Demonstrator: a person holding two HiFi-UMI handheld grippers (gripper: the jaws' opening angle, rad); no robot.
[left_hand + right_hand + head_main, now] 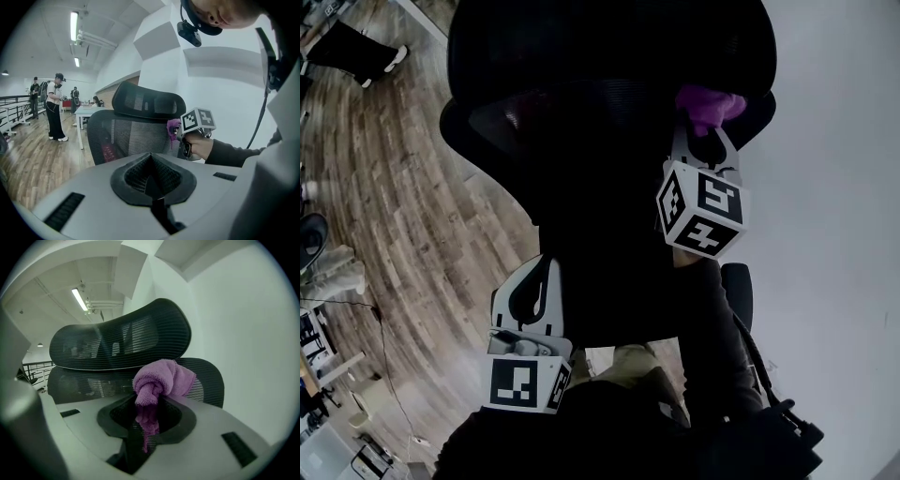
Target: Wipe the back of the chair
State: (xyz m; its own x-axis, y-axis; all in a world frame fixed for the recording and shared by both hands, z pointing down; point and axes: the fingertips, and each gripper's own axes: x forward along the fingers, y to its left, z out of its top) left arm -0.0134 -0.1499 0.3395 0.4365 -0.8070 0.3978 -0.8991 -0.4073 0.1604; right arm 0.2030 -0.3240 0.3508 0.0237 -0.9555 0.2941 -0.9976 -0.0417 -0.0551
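Note:
A black mesh office chair (609, 84) stands in front of me, with its backrest (126, 138) and headrest (122, 341) facing my grippers. My right gripper (705, 127) is shut on a purple cloth (161, 380), held up against the right side of the chair back just under the headrest. The cloth (708, 103) bunches out past the jaws. My left gripper (534, 300) hangs lower and to the left, a little away from the chair back. Its jaws are closed with nothing between them.
A wood-plank floor (403, 216) spreads to the left. A plain white wall (834, 187) is close on the right. Several people (55, 105) stand far off near a white table (86, 112). A railing (14, 115) runs at the far left.

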